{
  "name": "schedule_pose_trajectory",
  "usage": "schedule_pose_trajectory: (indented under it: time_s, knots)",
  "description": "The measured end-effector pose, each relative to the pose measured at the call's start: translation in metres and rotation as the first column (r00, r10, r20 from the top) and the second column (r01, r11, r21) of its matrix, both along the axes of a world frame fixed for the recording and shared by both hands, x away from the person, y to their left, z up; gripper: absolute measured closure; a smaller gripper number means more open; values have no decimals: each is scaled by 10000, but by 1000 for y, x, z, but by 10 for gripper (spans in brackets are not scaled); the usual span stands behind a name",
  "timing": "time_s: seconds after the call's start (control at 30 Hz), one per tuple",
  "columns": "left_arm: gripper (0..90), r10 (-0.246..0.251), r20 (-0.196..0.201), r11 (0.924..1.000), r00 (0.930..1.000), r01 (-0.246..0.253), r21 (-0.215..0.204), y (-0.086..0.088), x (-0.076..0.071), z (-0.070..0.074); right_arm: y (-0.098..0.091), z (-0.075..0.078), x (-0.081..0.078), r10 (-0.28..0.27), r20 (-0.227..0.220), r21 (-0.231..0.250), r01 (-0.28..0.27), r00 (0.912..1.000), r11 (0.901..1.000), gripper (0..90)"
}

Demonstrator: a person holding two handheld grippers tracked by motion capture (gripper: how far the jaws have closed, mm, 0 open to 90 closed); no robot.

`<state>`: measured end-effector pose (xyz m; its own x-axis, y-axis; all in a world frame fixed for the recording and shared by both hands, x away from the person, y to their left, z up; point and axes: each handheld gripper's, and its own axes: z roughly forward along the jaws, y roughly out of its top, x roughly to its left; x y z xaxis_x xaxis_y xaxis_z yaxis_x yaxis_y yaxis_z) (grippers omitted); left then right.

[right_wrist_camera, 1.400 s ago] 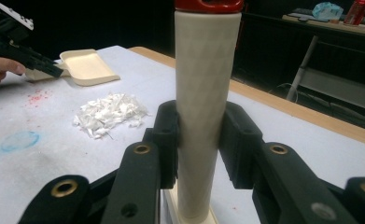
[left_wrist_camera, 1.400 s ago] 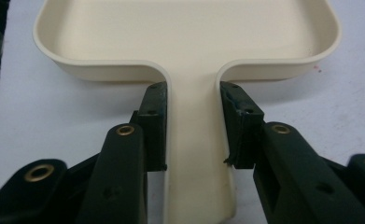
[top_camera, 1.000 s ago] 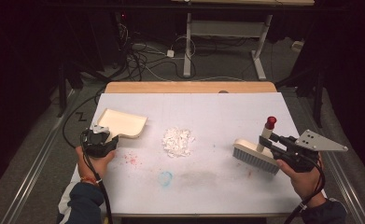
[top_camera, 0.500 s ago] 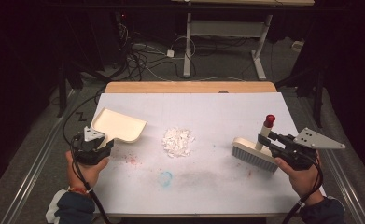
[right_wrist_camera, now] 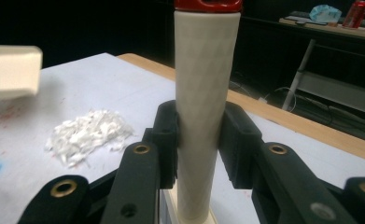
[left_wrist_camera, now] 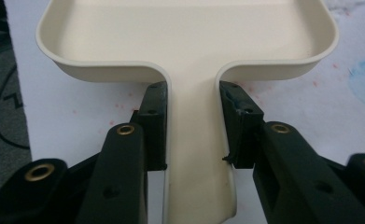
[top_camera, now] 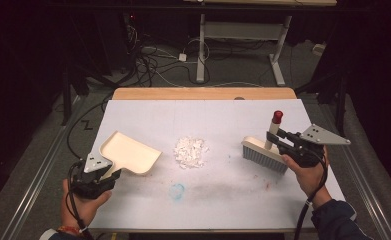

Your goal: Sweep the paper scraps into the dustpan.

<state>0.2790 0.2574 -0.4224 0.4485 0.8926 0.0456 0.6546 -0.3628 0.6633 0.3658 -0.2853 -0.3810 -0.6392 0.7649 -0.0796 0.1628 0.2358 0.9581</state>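
Observation:
A cream dustpan (top_camera: 128,154) hangs just above the left side of the white table sheet, its mouth toward a pile of white shreds (top_camera: 190,151) in the middle. My left gripper (top_camera: 109,176) is shut on the dustpan handle (left_wrist_camera: 195,140), with both pads against its sides. A hand brush (top_camera: 264,155) with grey bristles and a cream, red-capped handle (right_wrist_camera: 203,107) stands right of the pile. My right gripper (top_camera: 278,138) is shut on that handle. From the right gripper view the shreds (right_wrist_camera: 89,133) lie ahead to the left, with the dustpan (right_wrist_camera: 10,72) beyond.
The white sheet (top_camera: 218,200) covers a wooden table whose far edge (top_camera: 203,93) shows. A blue smear (top_camera: 177,189) and red specks mark the sheet near the front. Cables and a desk frame (top_camera: 238,45) lie on the dark floor beyond.
The left gripper has drawn the dustpan toward the front left corner and lifted it slightly. The right gripper with the brush has shifted a little left toward the pile.

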Motion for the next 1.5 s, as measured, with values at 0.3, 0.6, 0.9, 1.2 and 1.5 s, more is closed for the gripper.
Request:
schedule_pose_trajectory:
  time_s: [0.3, 0.6, 0.9, 1.2, 1.5]
  knots:
    - [637, -821, -387, 9965, 9959, 827, 138, -10, -14, -7, 32, 1, 32, -145, 104, -147, 147, 9998, 9998, 708]
    - [636, -1949, -1026, 9777, 9754, 2015, 591, -34, -19, -15, 68, 4, 69, -398, 49, -64, 398, 9992, 9992, 708]
    - [636, -2191, -1298, 9729, 9670, 2267, 465, -41, -14, -22, 111, 1, 98, -815, -6, -146, 814, 9967, 9966, 708]
    - [635, -2217, -1442, 9737, 9644, 2268, 198, -46, -9, -30, 151, -6, 106, -685, 164, -343, 691, 9975, 9970, 708]
    - [634, -2203, -1423, 9743, 9650, 2247, 152, -49, -7, -32, 171, -13, 89, 297, -65, 901, -289, 9995, 9955, 708]
